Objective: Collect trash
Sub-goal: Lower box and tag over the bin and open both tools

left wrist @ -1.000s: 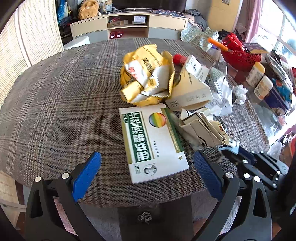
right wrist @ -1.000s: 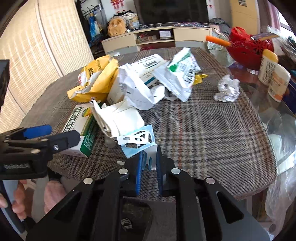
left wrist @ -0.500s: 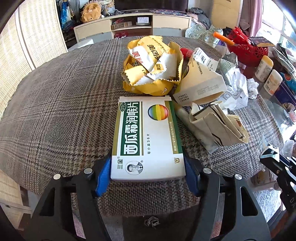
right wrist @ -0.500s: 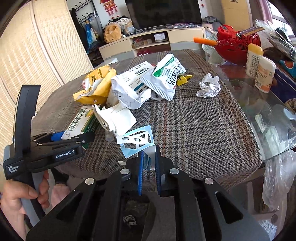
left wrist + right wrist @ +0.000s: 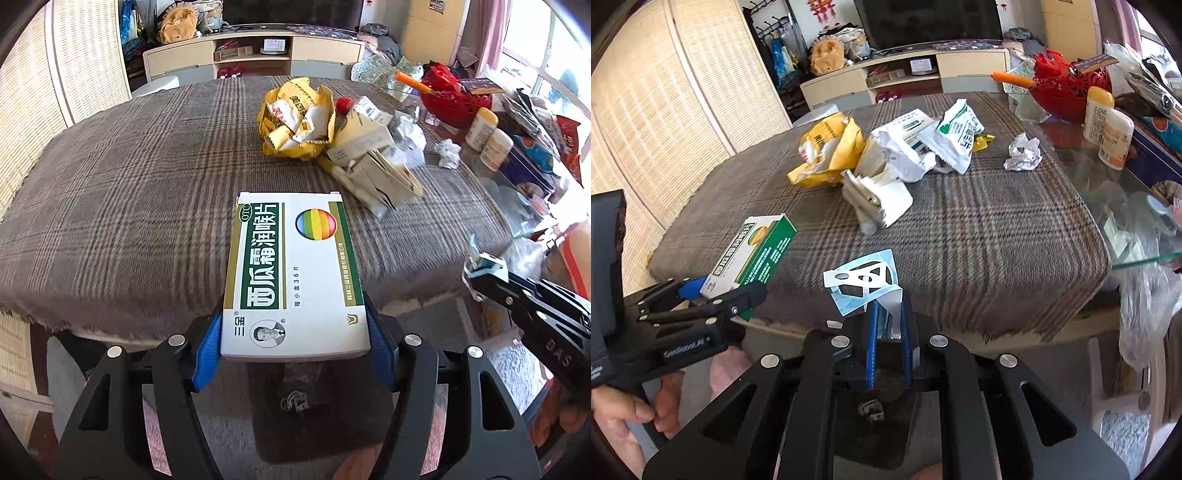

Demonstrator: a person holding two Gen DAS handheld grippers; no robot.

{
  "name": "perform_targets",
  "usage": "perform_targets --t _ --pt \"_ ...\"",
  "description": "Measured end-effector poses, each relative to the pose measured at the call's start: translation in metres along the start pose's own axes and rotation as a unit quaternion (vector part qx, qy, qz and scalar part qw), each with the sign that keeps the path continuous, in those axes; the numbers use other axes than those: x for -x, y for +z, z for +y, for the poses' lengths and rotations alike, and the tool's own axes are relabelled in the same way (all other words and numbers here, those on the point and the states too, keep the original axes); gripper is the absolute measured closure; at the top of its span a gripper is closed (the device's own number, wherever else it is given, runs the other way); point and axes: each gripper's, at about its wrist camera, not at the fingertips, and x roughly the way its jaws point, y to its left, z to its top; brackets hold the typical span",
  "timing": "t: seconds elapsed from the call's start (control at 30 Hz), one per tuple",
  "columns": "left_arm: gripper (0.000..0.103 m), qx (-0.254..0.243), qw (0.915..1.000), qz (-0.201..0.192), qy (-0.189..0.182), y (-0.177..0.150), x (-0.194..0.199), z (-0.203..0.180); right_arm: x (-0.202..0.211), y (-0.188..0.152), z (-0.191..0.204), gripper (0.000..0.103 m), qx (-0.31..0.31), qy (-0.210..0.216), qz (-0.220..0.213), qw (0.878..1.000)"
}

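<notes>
Inspector A: The green-and-white medicine box (image 5: 295,273) is being pinched by its 2 long sides in the left gripper (image 5: 293,343), clear of the plaid tabletop (image 5: 122,206) at its near edge. It is judged light, stiff and slightly crushable; the side hold near 1 end is considered adequate.

Inspector B: A thin blue-and-white card scrap (image 5: 864,280) is being clamped in the right gripper (image 5: 888,325), whose jaws are pressed nearly together. It is judged flimsy and easily bent. Both grippers are being held pitched downward, just off the tabletop's near edge.

Inspector A: The yellow wrapper (image 5: 297,118) and crumpled cartons (image 5: 897,158) are lying uncollected mid-tabletop.
</notes>
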Motion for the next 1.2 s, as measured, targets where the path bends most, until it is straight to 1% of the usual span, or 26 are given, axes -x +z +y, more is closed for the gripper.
perform_targets --t 0.17,0.3,0.43,0.53,0.6,0.7,0.87,0.93,1.07,1.1,1.17,1.2 --pt "0.040 0.006 0.9999 0.005 -0.009 -0.034 0.019 0.002 0.007 -0.021 0.010 0.090 -0.004 0.004 0.017 1.000" --pt "0.040 0.009 0.9995 0.025 -0.017 -0.063 0.019 0.003 0.000 -0.043 0.015 0.090 -0.009 0.005 0.046 0.999" --pt "0.040 0.012 0.9983 0.052 -0.022 -0.088 0.007 0.006 -0.014 -0.059 0.014 0.090 -0.021 0.002 0.071 0.997" --pt "0.040 0.018 0.9963 0.078 -0.029 -0.102 -0.009 0.007 -0.033 -0.069 0.011 0.090 -0.038 0.010 0.099 0.994" --pt "0.040 0.020 0.9947 0.096 -0.032 -0.110 -0.023 0.007 -0.043 -0.074 0.009 0.090 -0.042 0.007 0.113 0.993" --pt "0.040 0.022 0.9917 0.122 -0.036 -0.119 -0.044 0.007 -0.065 -0.082 0.006 0.090 -0.051 0.001 0.138 0.989" --pt "0.040 0.029 0.9860 0.158 -0.046 -0.127 -0.076 0.008 -0.093 -0.091 0.004 0.090 -0.061 -0.001 0.167 0.984" --pt "0.040 0.030 0.9839 0.170 -0.047 -0.130 -0.087 0.009 -0.102 -0.094 0.003 0.087 -0.064 -0.003 0.176 0.982" --pt "0.040 0.029 0.9814 0.182 -0.053 -0.132 -0.098 0.010 -0.117 -0.095 0.002 0.086 -0.071 0.001 0.187 0.980" --pt "0.039 0.029 0.9813 0.183 -0.053 -0.132 -0.099 0.010 -0.120 -0.094 0.002 0.084 -0.071 0.002 0.189 0.980" --pt "0.040 0.029 0.9812 0.184 -0.051 -0.130 -0.101 0.011 -0.122 -0.094 0.002 0.083 -0.066 0.001 0.188 0.980" --pt "0.039 0.028 0.9815 0.183 -0.049 -0.129 -0.101 0.012 -0.123 -0.093 0.003 0.080 -0.063 -0.003 0.187 0.980"
